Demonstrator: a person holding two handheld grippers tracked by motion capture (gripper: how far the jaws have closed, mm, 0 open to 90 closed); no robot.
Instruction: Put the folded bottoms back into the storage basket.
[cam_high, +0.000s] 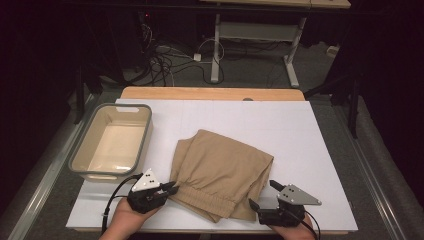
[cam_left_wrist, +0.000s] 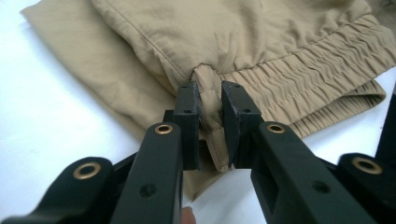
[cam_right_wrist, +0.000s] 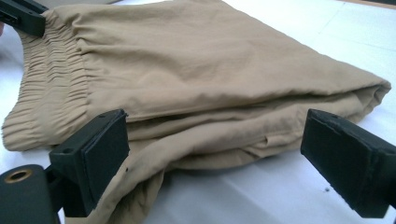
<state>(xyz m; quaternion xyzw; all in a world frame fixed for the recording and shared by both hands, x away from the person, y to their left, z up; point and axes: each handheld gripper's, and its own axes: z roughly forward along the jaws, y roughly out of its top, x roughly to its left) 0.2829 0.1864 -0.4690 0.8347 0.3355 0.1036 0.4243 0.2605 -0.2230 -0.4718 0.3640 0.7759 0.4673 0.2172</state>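
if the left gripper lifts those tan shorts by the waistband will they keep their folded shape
Probably not. The tan shorts look thin and wrinkled, so they would likely droop and unfold. The left gripper pinches just one small fold near the elastic waistband; the rest would hang. Likely light.

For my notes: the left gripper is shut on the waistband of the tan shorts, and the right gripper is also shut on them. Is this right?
Not quite. The right gripper is open, its jaws wide apart beside the folded tan shorts, as the right gripper view shows. The left gripper is shut on the waistband.

The right gripper (cam_right_wrist: 224, 163) has its black jaws spread wide around the near edge of the folded tan fabric garment (cam_right_wrist: 196, 74), lying on the white table surface (cam_right_wrist: 261, 196).
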